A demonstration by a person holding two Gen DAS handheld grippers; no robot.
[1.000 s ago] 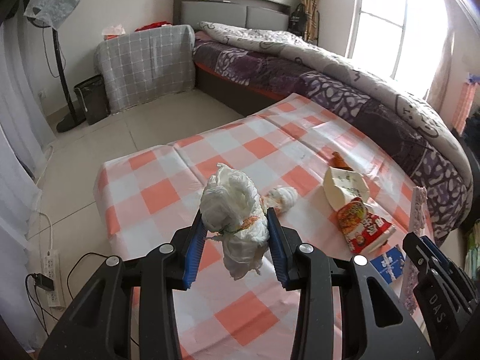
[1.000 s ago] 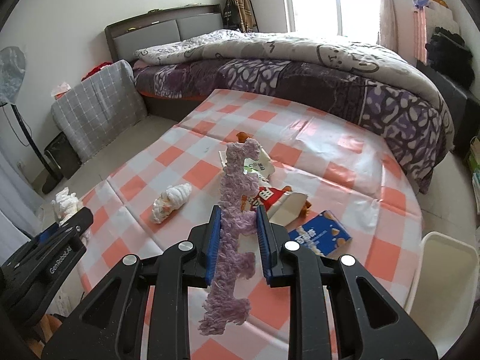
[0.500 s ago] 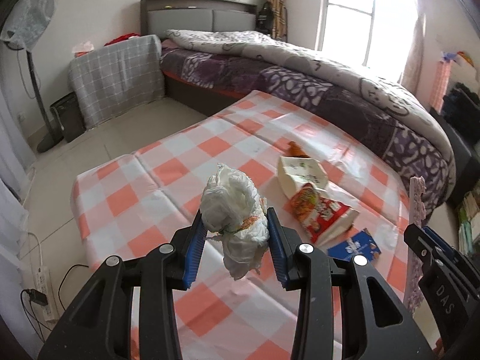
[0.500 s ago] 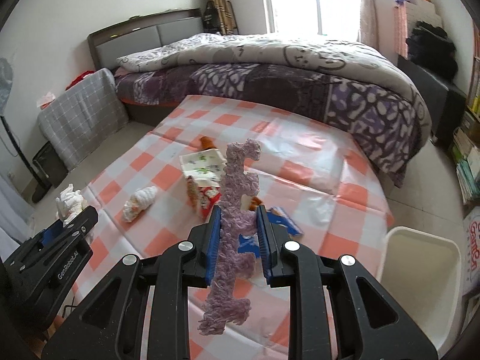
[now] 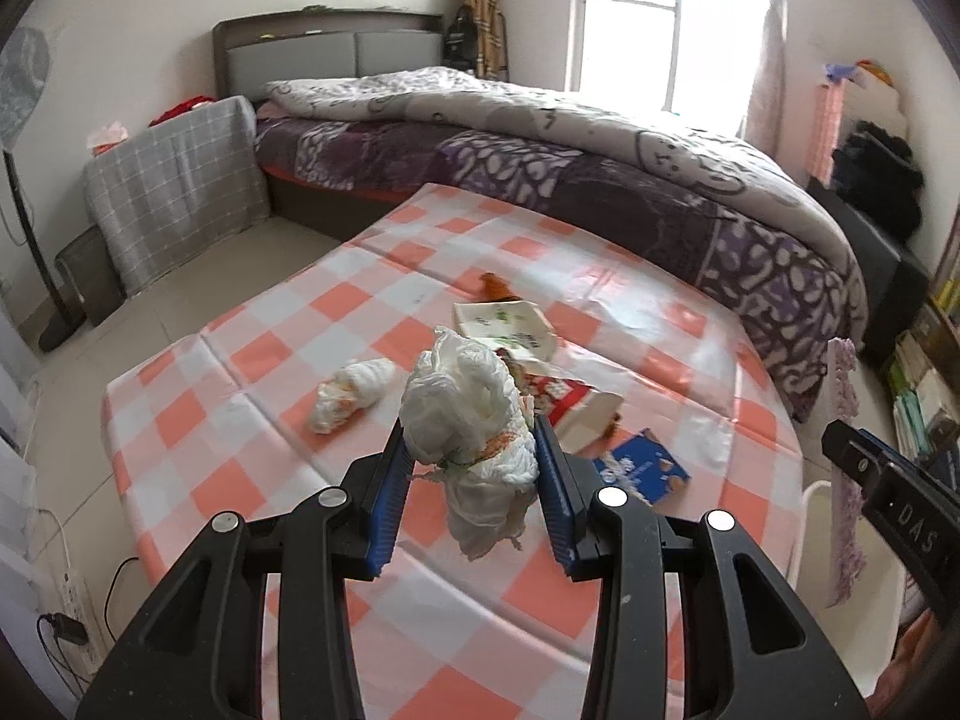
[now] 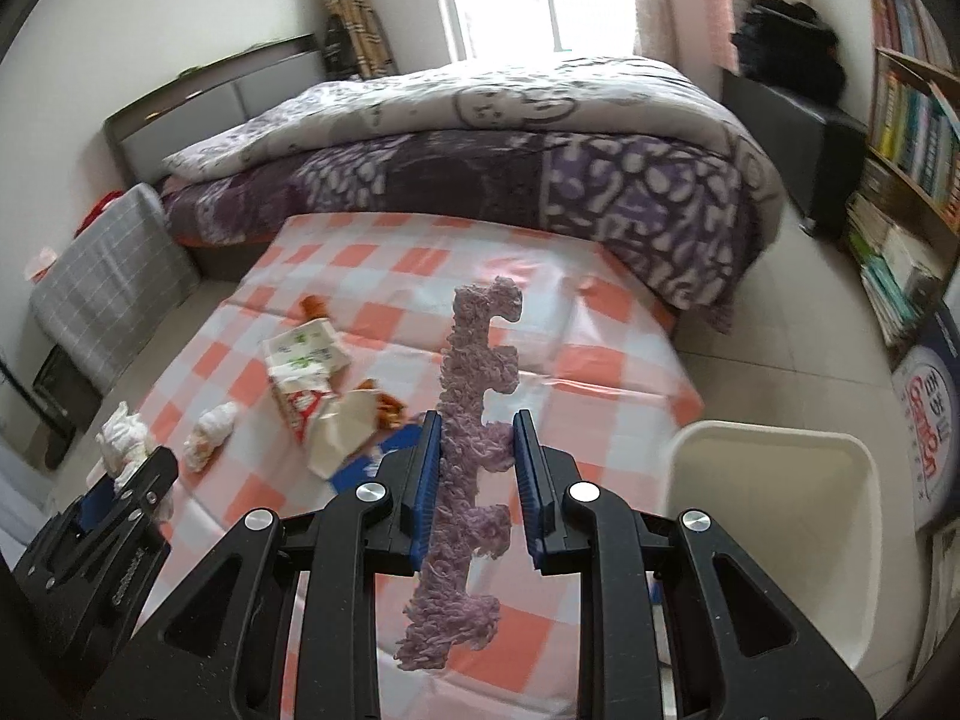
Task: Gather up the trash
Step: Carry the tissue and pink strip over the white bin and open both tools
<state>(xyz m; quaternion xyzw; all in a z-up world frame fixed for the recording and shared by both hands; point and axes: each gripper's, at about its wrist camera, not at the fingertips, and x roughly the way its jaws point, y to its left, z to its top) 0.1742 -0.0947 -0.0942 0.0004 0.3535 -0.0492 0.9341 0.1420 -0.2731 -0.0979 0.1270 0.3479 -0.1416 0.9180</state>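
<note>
Orange-and-white checked glossy counter (image 5: 372,312) strewn with more litter: torn red-and-white snack packet (image 5: 564,396), flat blue wrapper (image 5: 645,468), small rolled white wad (image 5: 351,393). White rigid plastic bin (image 6: 780,510) stood at counter's corner, judged drop point for both loads. Crumpled white plastic bag (image 5: 468,414) pinched aloft in left gripper (image 5: 474,474), fingers closed on soft bulk. Fuzzy lilac notched strip (image 6: 474,450) clamped upright mid-length in right gripper (image 6: 477,468), ends left dangling.

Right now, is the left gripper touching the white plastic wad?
Touching. The left wrist view shows the left gripper with both blue pads pressed against the white plastic wad, holding it above the checkered table.
</note>
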